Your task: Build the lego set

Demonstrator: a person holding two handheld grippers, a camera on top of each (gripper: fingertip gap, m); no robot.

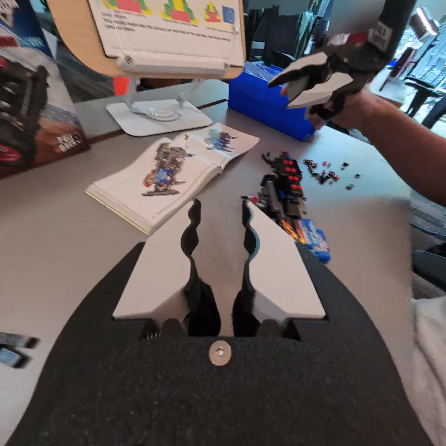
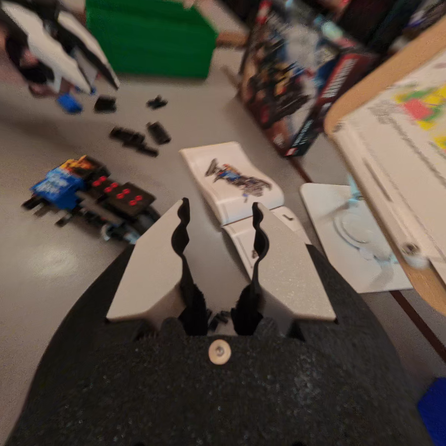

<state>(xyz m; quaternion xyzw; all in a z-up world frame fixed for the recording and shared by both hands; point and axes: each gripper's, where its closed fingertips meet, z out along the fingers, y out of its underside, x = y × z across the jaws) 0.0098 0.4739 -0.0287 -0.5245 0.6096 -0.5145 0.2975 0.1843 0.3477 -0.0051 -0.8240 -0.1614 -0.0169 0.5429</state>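
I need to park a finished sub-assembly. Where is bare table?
Bare grey table lies left of the open instruction booklet, below the boxed-set carton. Another patch lies near of the black, red-studded model. Crowded: loose small black and red pieces right of the model.

Black gripper, white jaws, silver screw

The grey bench carries a black model with red studs and blue and orange panels, a white booklet, a blue bin and a green bin.
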